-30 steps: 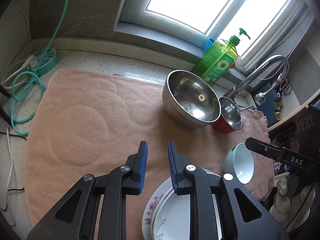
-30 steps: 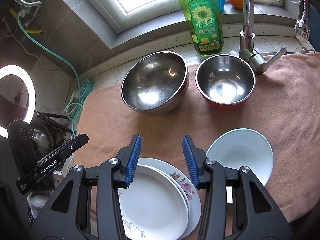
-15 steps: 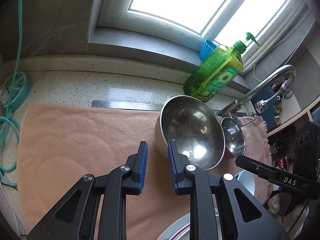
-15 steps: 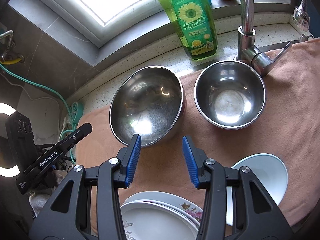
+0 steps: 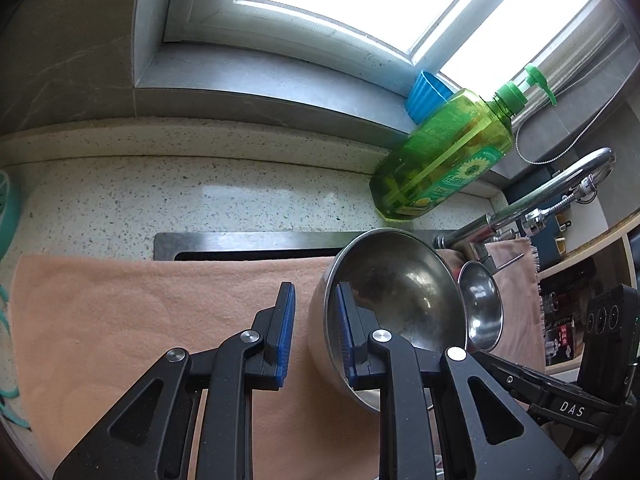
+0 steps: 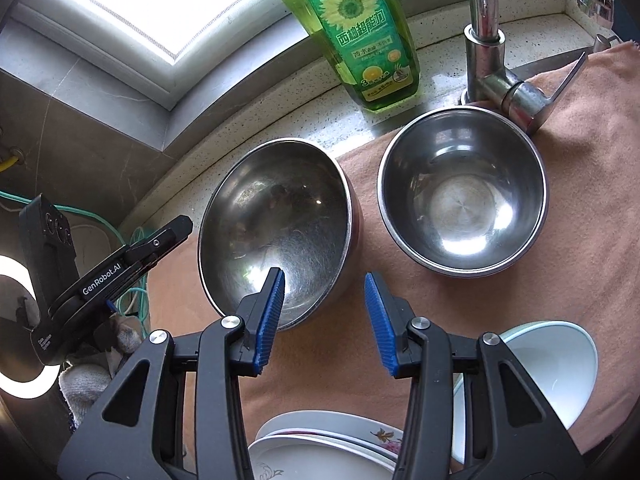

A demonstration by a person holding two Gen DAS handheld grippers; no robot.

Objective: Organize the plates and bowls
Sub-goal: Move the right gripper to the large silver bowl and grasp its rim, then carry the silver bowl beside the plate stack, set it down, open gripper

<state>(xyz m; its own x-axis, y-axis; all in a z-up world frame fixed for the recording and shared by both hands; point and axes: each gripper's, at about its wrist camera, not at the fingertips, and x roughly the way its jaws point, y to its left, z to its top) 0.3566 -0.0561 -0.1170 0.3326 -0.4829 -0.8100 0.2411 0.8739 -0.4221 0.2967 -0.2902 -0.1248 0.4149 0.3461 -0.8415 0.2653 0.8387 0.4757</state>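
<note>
Left gripper (image 5: 316,316) narrow astride large steel bowl (image 5: 400,304) rim, pads not pressing, right gripper (image 6: 325,294) half-open, empty, above peach towel (image 6: 360,344).

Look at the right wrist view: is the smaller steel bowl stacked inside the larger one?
No, the smaller steel bowl sits on the towel beside the larger steel bowl, with a strip of towel between them.

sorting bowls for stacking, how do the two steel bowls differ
The left steel bowl is wider and tipped, its mouth tilted toward the window; the right steel bowl is smaller and sits level. The left one lies by both grippers; the right one sits under the faucet. Both are empty and rest on the towel.
</note>
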